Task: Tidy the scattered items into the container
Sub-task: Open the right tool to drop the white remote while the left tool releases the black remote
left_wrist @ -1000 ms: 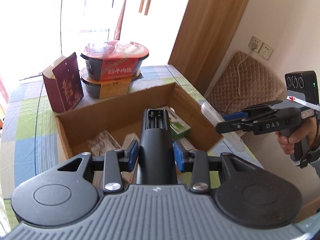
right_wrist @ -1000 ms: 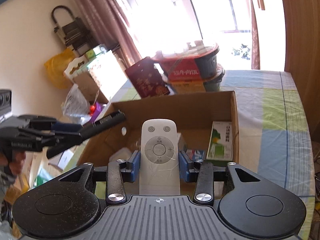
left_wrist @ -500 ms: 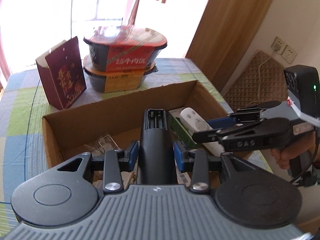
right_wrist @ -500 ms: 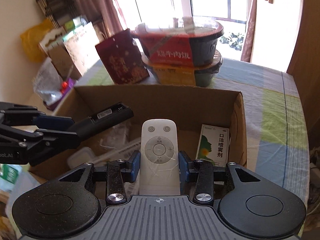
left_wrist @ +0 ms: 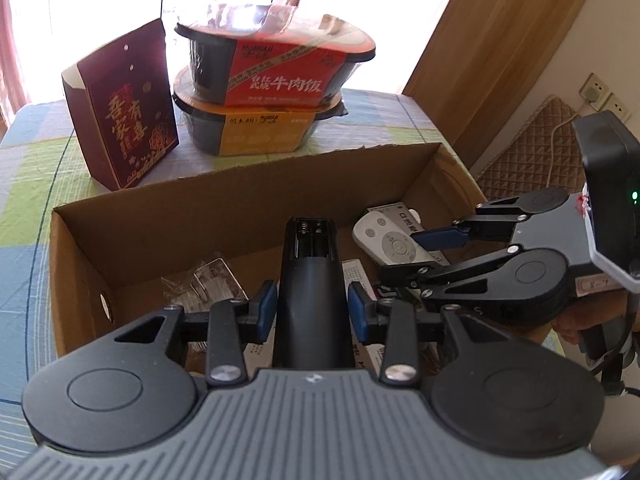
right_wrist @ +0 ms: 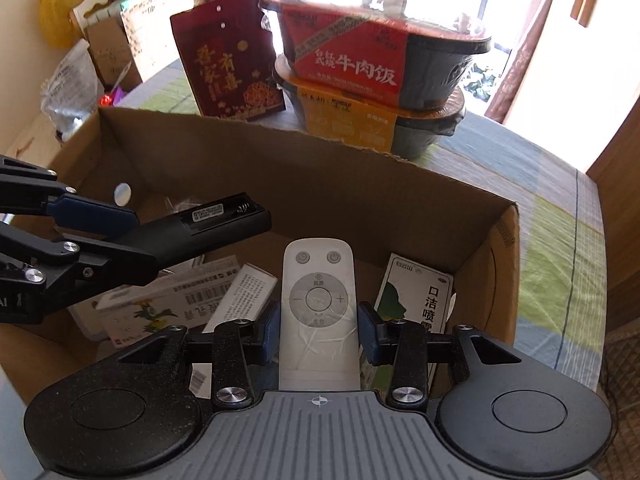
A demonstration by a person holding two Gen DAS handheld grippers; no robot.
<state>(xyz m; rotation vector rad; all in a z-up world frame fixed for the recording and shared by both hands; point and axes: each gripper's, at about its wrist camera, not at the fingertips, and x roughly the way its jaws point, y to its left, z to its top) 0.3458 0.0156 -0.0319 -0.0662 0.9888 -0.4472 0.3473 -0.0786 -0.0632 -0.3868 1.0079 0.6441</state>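
Note:
An open cardboard box [left_wrist: 240, 196] [right_wrist: 304, 168] stands on the checked tablecloth. My left gripper [left_wrist: 312, 312] is shut on a black remote [left_wrist: 310, 280], its battery bay facing up, held over the box's middle. In the right wrist view the same black remote [right_wrist: 208, 232] reaches in from the left. My right gripper [right_wrist: 318, 332] is shut on a white remote [right_wrist: 318, 308], held low inside the box near its right side. In the left wrist view that white remote [left_wrist: 390, 242] shows between the right gripper's fingers [left_wrist: 440, 236].
Inside the box lie medicine cartons [right_wrist: 160, 308], a green-and-white spray carton [right_wrist: 416, 308] and clear plastic wrap [left_wrist: 208, 284]. Behind the box stand two stacked meal bowls [left_wrist: 272, 92] and a dark red paper box [left_wrist: 128, 108]. A person's hand [left_wrist: 588, 316] holds the right gripper.
Both grippers have moved forward and down over the box, each still holding its remote. The white remote now hangs inside the box's right side.

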